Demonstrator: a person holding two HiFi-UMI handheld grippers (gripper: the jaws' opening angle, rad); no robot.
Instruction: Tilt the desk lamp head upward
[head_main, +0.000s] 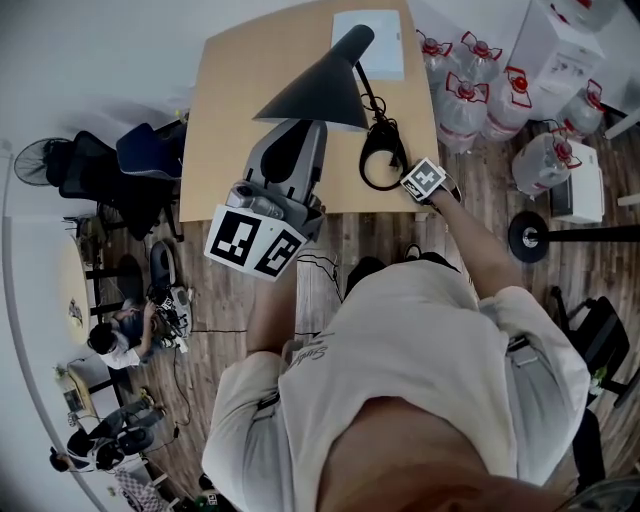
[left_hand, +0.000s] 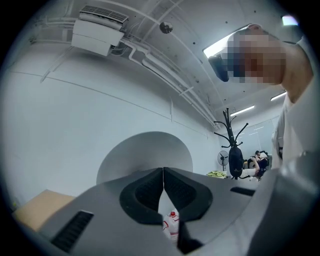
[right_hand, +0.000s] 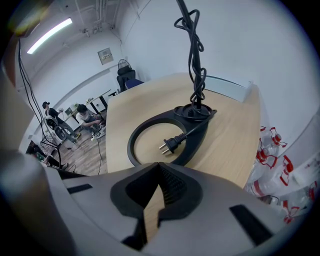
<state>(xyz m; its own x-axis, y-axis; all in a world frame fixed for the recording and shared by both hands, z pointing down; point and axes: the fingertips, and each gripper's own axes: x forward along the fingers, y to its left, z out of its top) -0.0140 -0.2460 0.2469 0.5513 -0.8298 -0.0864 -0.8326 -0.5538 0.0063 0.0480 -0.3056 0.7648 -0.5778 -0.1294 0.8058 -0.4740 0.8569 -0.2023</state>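
Observation:
The desk lamp has a black cone-shaped head (head_main: 315, 90) and a black ring base (head_main: 383, 155) on the wooden desk (head_main: 225, 110). My left gripper (head_main: 303, 128) points up under the head's near rim, jaws shut with nothing seen between them. In the left gripper view the pale inside of the head (left_hand: 145, 150) rises just beyond the left gripper (left_hand: 163, 171). My right gripper (head_main: 410, 175) is at the desk's front edge beside the base, also shut. Just ahead of the right gripper (right_hand: 160, 167) lie the base (right_hand: 145, 127), the plug (right_hand: 170, 144) and the coiled cord (right_hand: 196, 60).
A white sheet (head_main: 368, 42) lies at the desk's far end. Several water bottles (head_main: 470, 90) stand on the floor to the right, with a round stand foot (head_main: 528, 237) nearer. Office chairs (head_main: 150, 150) and seated people (head_main: 115, 340) are to the left.

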